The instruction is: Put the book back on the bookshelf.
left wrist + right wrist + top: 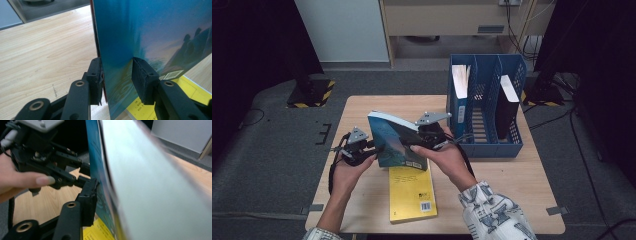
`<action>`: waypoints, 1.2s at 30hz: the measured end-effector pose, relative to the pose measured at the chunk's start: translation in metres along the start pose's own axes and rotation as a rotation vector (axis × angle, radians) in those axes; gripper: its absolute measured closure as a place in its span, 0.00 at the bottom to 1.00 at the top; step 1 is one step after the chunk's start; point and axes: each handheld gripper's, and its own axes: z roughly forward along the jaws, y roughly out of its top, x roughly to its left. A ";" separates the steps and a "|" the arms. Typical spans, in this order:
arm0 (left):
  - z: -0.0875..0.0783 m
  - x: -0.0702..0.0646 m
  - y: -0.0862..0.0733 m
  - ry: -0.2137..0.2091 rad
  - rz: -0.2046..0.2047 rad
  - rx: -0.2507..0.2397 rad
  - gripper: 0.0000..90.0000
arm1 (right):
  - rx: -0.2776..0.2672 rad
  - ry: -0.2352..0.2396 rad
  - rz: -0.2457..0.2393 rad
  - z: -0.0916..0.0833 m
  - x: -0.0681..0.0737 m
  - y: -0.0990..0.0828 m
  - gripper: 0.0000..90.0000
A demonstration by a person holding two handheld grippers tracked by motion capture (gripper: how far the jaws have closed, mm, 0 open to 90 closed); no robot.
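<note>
At nine o'clock from the worktop's (pixel 362 107) centre, the left gripper (pixel 371 149) meets the near-left edge of a blue book (pixel 394 142) held up on edge above the wood. Seen from the left gripper view, its fingers (pixel 96 80) straddle the book's lower corner: one pad lies against the spine side, the other against the blue cover, the pair set only as wide as the book is thick, so they hold it.

At the centre the book stands tilted, its white page block up and its cover facing the person. Directly below it, toward six o'clock, a yellow book (pixel 412 192) lies flat on the worktop.

At three o'clock of the blue book, the right gripper (pixel 424 145) reaches its right edge. Along the right gripper view one finger (pixel 88 200) rests at the blue cover while the other is hidden behind the blurred pages, so whether this pair clamps I cannot tell.

Farther toward two o'clock, a blue file rack (pixel 489 145) stands on the worktop's far-right part with folders upright inside.
</note>
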 end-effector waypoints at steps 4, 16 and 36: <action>0.001 0.000 -0.001 0.011 0.007 -0.004 0.66 | -0.017 -0.009 -0.010 0.000 -0.001 0.005 0.71; -0.025 -0.009 -0.065 0.125 -0.036 -0.022 0.32 | -0.041 0.004 -0.016 -0.003 -0.003 0.004 0.77; -0.026 -0.003 -0.089 0.068 0.000 0.059 0.11 | -0.057 0.023 -0.008 0.006 -0.011 0.011 0.78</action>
